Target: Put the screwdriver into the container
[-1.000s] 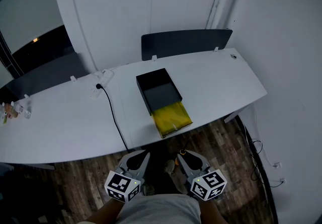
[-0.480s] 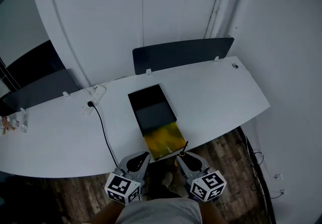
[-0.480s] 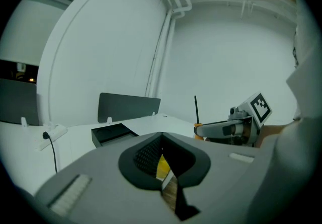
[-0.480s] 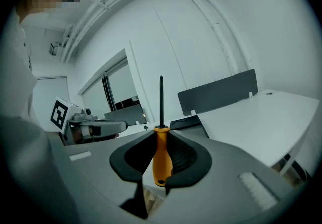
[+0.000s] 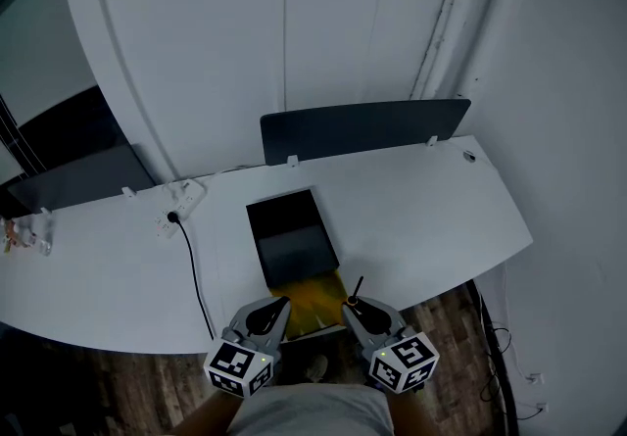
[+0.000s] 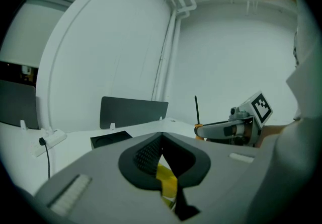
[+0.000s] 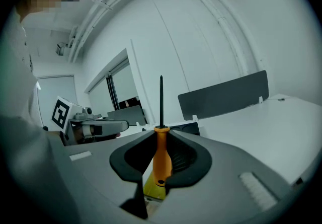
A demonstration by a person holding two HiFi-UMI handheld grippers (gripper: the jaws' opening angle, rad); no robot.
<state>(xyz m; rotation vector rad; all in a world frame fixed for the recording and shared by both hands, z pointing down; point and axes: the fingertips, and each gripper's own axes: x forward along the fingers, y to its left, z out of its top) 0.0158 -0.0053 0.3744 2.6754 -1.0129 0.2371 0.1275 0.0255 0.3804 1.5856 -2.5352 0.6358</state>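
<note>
Screwdriver (image 7: pixel 161 160) is not yet in the container. Left gripper (image 6: pixel 161 136): jaws pressed together and empty, carried idle beside its partner. Container (image 5: pixel 291 238): black, open-topped, standing on the white table (image 5: pixel 98 267) directly ahead. Right gripper (image 7: pixel 161 132): jaws pinch the orange handle, shaft upright, probably to keep the tip clear of the table edge.
</note>
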